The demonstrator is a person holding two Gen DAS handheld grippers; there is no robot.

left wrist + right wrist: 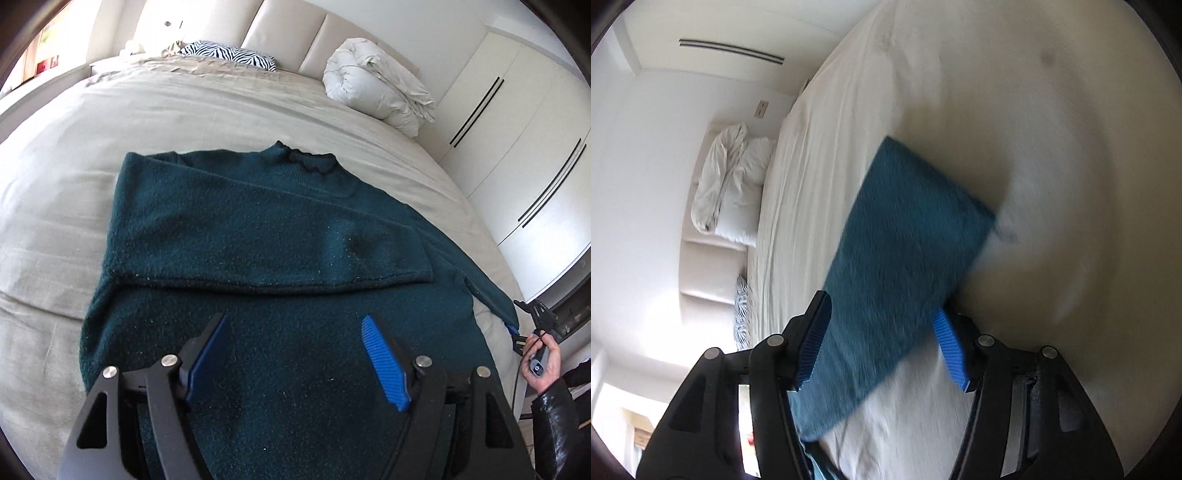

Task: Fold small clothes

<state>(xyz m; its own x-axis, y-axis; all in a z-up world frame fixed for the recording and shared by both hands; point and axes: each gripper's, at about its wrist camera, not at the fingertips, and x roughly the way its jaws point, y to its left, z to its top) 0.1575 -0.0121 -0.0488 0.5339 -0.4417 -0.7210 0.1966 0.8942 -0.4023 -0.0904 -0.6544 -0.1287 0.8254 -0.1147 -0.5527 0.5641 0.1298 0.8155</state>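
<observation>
Bedroom setting: a beige-sheeted bed [55, 192] with a padded headboard, a zebra-print pillow [229, 55], a rolled white duvet [376, 92] and white wardrobe doors [535, 147] alongside. Lying flat on the sheet is a dark teal knit sweater [258, 229], collar toward the headboard, one sleeve already folded across the chest. The left gripper [295, 321] hovers over the lower body, jaws spread, holding nothing. The right gripper [882, 310] stands at the outstretched sleeve [905, 240], jaws parted, cloth between them but not visibly pinched. Assessment: thick, soft, limp knit, not slippery; best taken at the cuff or hem edge.
</observation>
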